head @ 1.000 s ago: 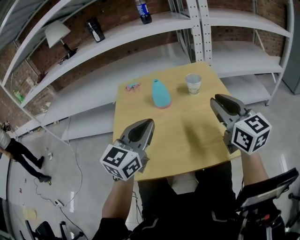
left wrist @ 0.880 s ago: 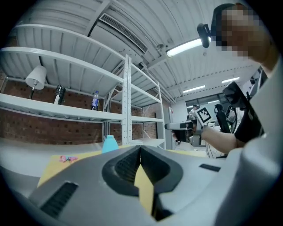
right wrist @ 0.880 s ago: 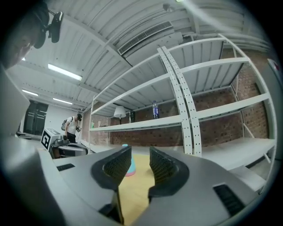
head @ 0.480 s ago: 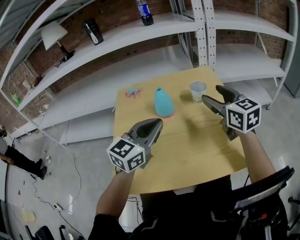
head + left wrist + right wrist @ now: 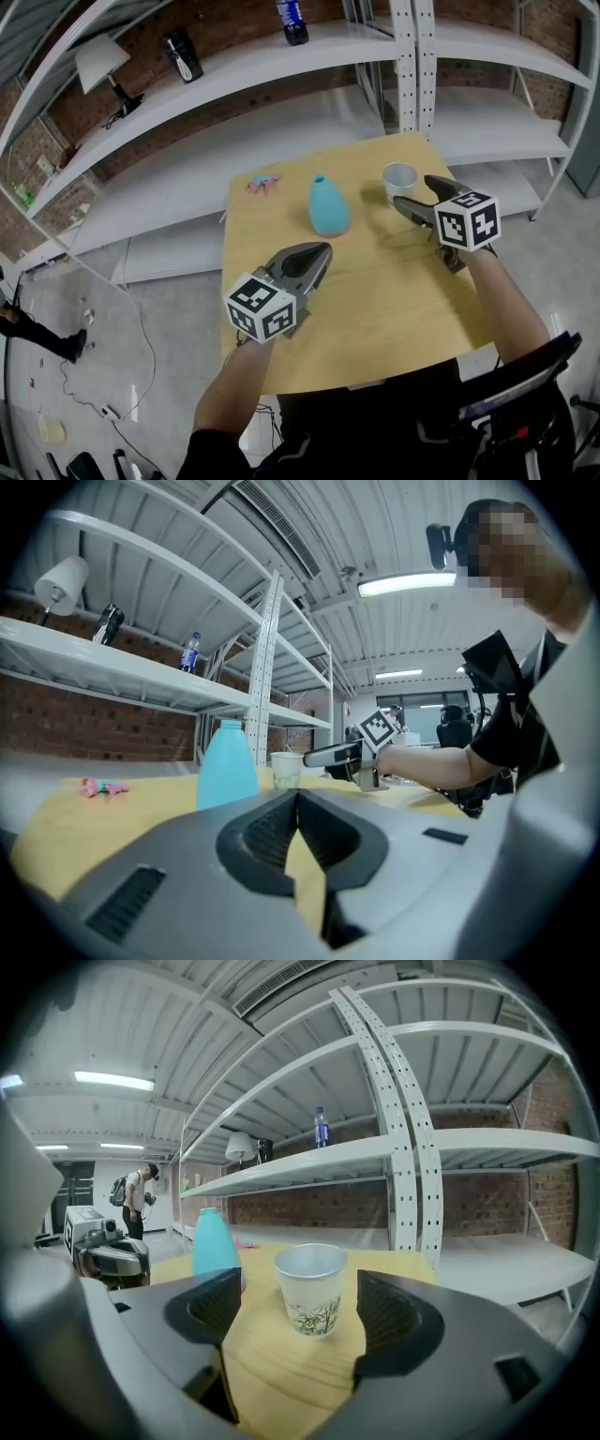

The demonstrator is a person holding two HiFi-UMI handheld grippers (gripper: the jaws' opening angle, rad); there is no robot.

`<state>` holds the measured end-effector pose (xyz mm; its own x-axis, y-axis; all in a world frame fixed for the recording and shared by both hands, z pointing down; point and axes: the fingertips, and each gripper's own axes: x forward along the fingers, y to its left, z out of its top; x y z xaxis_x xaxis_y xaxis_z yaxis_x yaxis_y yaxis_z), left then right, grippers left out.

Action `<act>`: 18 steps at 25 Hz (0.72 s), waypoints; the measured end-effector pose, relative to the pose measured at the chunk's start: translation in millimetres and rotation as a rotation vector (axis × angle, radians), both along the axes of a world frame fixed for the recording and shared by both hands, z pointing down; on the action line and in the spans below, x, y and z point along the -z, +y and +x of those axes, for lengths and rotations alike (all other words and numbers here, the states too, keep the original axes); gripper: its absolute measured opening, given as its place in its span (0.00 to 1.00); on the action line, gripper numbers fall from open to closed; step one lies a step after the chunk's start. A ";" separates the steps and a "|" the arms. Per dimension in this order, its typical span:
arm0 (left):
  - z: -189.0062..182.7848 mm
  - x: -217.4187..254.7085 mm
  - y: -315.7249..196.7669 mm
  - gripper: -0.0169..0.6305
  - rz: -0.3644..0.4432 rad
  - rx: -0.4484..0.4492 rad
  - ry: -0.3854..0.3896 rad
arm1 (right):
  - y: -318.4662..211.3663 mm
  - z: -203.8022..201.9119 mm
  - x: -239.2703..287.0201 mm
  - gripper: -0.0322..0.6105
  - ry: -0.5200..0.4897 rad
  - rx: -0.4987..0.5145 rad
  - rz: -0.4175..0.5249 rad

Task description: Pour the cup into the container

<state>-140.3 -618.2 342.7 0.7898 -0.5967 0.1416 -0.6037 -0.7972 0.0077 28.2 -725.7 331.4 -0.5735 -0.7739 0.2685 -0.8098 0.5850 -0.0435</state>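
Pale wooden tabletop [image 5: 375, 291]: unchanged.
Right gripper [image 5: 412, 190]: advanced up-table since a second ago; jaws just spread wide.
Left gripper [image 5: 319, 253]: pressed together, empty; crept forward.
Teal bottle-shaped container [image 5: 327, 206]: upright mid-table.
White paper cup [image 5: 399, 178]: upright near far right corner, between right jaws, untouched.

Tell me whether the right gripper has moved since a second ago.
Yes. The right gripper has travelled across the table from near its right edge toward the cup. Its jaws have just been opening, and the cup stands just ahead of the gap, untouched.
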 end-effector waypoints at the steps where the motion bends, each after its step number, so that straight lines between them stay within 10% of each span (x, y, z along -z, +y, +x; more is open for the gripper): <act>1: 0.0 -0.5 -0.4 0.03 -0.003 -0.001 0.003 | -2.2 -1.8 -1.0 0.62 0.005 0.003 -0.001; 18: 6.0 -5.1 2.8 0.03 -0.003 -0.035 -0.006 | -43.6 -21.2 -35.0 0.62 0.047 0.000 -0.073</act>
